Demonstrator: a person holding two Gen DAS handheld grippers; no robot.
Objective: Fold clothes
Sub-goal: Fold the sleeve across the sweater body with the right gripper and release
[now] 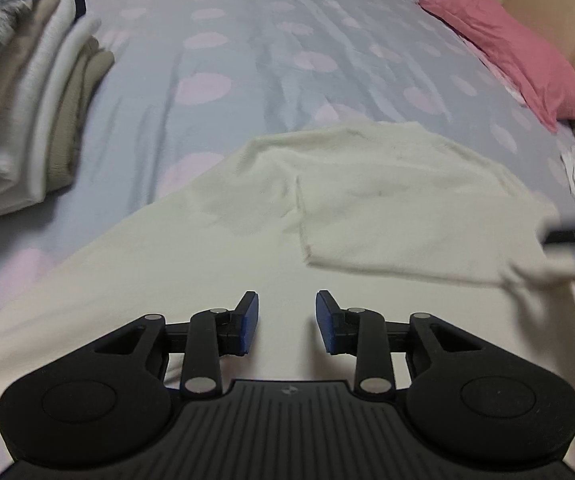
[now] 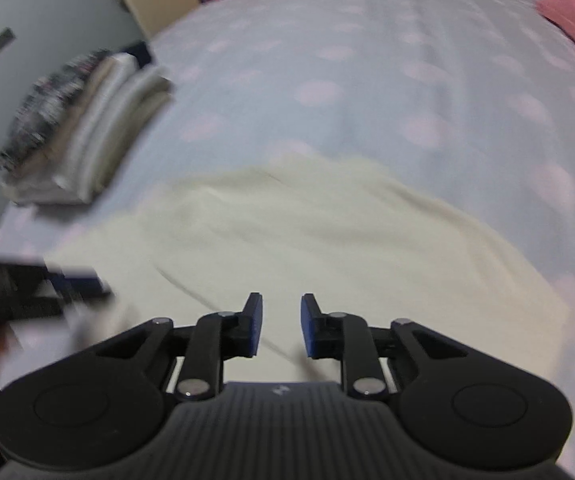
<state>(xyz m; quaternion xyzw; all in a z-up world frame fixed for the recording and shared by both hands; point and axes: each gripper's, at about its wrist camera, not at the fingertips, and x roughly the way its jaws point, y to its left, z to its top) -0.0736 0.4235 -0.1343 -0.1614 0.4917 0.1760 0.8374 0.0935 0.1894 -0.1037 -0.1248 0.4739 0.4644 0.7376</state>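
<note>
Cream garment (image 1: 327, 216) spread on the spotted bed (image 1: 247, 40), directly ahead of and beneath both tongs, one flap already laid across its body. Left tongs (image 1: 286, 322) and right tongs (image 2: 281, 325) stand parted, holding nothing. Judged mid-fold: next, pinch a free edge; folded stack (image 1: 35, 112) lies far left

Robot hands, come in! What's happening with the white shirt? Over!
Left gripper and right gripper: jaws open, empty, above the cloth. Cream garment flat on the bed, one flap folded over. Folded stack off to the left, nothing blocking.
</note>
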